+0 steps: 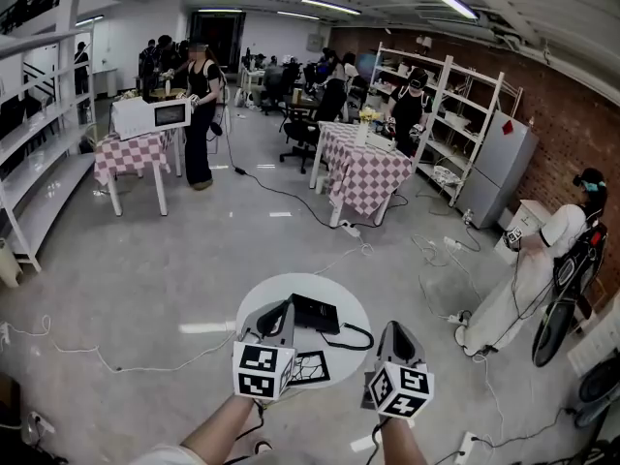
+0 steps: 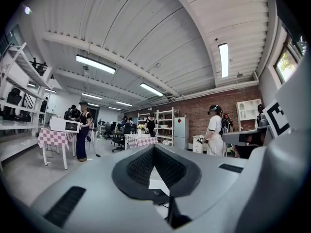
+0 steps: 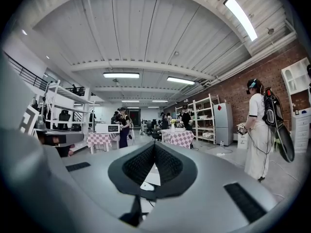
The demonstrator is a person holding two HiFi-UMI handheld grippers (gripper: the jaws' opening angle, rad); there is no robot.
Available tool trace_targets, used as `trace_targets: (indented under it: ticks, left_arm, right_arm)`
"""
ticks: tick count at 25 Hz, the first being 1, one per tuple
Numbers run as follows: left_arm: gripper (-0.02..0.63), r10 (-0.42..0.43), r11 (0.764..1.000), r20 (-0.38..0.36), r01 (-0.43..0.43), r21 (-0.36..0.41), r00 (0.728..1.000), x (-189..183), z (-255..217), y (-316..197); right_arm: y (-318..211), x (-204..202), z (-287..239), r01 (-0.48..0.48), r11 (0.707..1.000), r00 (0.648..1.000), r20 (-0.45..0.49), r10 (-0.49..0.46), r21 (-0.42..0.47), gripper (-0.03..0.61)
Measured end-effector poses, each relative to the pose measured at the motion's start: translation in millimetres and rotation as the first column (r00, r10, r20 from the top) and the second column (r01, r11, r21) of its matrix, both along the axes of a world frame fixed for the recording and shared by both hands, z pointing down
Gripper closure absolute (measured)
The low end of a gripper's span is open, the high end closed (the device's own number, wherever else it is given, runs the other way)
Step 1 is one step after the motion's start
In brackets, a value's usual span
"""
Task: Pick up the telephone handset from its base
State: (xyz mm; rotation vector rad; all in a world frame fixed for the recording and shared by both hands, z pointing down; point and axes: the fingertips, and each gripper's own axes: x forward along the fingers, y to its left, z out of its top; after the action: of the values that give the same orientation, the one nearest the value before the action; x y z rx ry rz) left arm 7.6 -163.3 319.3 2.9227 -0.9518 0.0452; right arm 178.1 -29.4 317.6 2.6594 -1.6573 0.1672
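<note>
Telephone (image 1: pixel 317 314) partly behind left hand-held gripper (image 1: pixel 279 308), right hand-held gripper (image 1: pixel 395 328) alongside, both pressed together, empty.

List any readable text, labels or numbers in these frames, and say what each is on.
No readable text in any view.
On left gripper and right gripper: marker cubes with black-and-white square patterns, no letters.
On fridge: red diamond sign, too small to read.
On telephone: no legible label.
On sheet beside it: line pattern only.
</note>
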Motion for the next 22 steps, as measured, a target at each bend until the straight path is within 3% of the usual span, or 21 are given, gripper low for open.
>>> trace_targets:
  ticks: [22]
  left_arm:
    - [0.608,-0.028,0.999,0.036,0.029,-0.018,0.999,27,24,-75]
  right_arm:
    - [-73,31,24,0.013,1.000,1.000,0.026,-0.012,-0.025,0.555]
